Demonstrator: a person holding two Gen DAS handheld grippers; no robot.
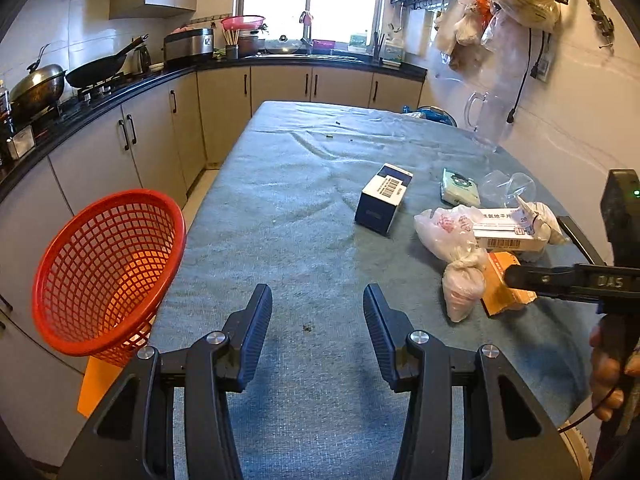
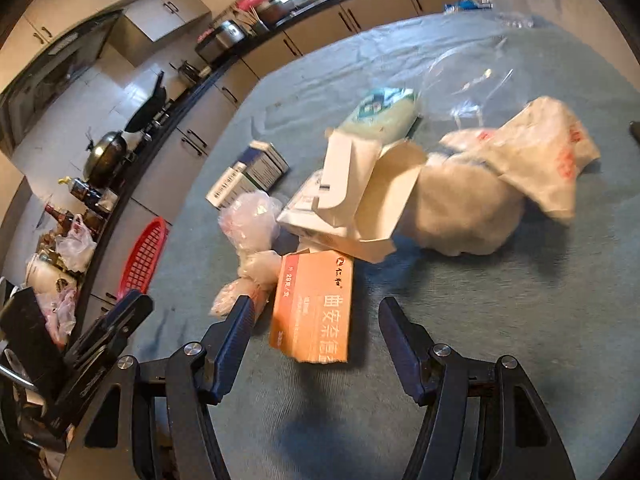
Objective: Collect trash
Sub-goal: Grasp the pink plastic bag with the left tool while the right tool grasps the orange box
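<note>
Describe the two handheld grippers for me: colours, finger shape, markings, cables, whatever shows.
Both the left gripper and the right gripper have matte black frames, silver round pivot bolts, and flat paddle-shaped fingers faced with dark blue ribbed pads. The left wrist view shows the right gripper from the side: "DAS" lettering, a green indicator light, a thin black cable below the person's bare hand.

Red mesh basket (image 1: 106, 276), orange box (image 2: 314, 308)

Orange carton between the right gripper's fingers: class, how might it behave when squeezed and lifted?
The orange carton has a torn end, so it probably crushes easily. It looks like thin card, likely light. Its flat faces should resist rolling.
</note>
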